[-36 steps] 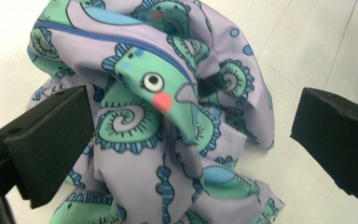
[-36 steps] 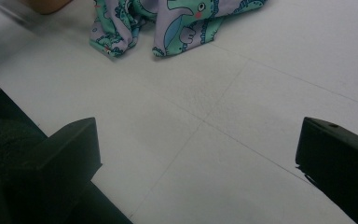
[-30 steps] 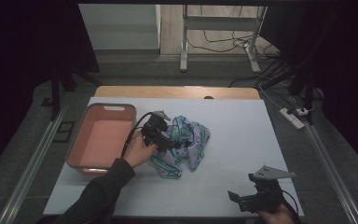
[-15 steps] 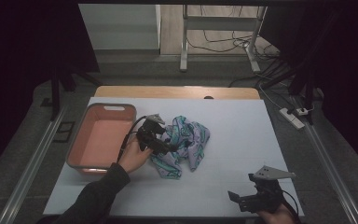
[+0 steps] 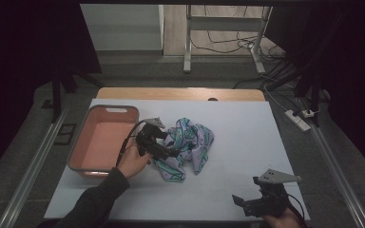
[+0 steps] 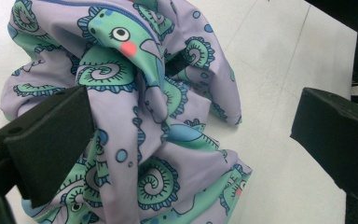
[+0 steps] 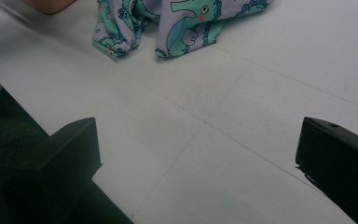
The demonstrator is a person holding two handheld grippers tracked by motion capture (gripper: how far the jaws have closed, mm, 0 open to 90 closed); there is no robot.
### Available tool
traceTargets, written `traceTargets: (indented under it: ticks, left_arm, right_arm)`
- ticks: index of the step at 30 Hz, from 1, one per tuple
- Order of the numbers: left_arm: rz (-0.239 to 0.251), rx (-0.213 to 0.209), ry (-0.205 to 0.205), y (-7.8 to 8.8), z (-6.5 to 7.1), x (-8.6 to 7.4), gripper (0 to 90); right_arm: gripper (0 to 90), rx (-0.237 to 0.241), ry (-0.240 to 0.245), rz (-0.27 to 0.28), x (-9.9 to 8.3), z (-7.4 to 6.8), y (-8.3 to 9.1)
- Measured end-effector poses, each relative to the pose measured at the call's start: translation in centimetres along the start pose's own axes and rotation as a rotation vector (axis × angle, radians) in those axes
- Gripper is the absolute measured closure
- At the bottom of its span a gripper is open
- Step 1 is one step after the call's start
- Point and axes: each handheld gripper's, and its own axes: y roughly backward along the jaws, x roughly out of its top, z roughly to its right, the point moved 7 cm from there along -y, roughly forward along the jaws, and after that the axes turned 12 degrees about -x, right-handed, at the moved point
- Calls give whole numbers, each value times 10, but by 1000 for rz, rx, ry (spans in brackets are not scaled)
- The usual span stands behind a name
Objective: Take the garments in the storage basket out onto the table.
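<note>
At the near edge of the white desk [image 5: 247, 142], the right gripper [image 5: 241, 202] rests in a hand with its fingers [image 7: 60, 158] spread wide over bare desktop, grasping nothing, well apart from the cloth [image 5: 185, 145]. The cloth, a crumpled heap of thin lilac fabric printed with green, curly-tailed cartoon seahorses, blue bubbles and pink cheek spots, lies bunched in soft folds near the middle of the desk. One lobe trails toward the near edge. At the cloth's left side, the left gripper [image 5: 171, 151], held in the person's left hand [image 5: 132, 162], noses into the folds; its fingers [image 6: 51, 140] are released and splayed, one pressed against the fabric, the other clear of it over the desk. Just left of the cloth, beyond the hand, sits a shallow pink tray [image 5: 78, 142] with a grey rim. Farther back, past the cloth, a wooden strip [image 5: 180, 93] edges the desk.
</note>
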Motion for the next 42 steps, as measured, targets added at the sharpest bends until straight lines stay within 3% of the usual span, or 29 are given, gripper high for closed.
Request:
traceTargets:
  ticks: [6,18,24,28,32,42]
  left_arm:
    - [1,1,-22,4,5,-2,0]
    - [33,-16,-12,18,12,-6,0]
    - [36,-23,-29,25,17,-7,0]
    - [41,-16,-63,28,21,-9,0]
    - [61,-42,-31,31,25,-13,0]
    - [92,-35,-13,45,34,-29,0]
  right_arm:
    - [0,-1,3,0,0,-1,0]
    - [0,-3,6,1,0,-1,0]
    - [0,-3,5,2,0,-1,0]
    - [0,-3,6,2,0,0,0]
    - [0,-4,5,2,0,0,0]
    - [0,-4,6,2,0,-1,0]
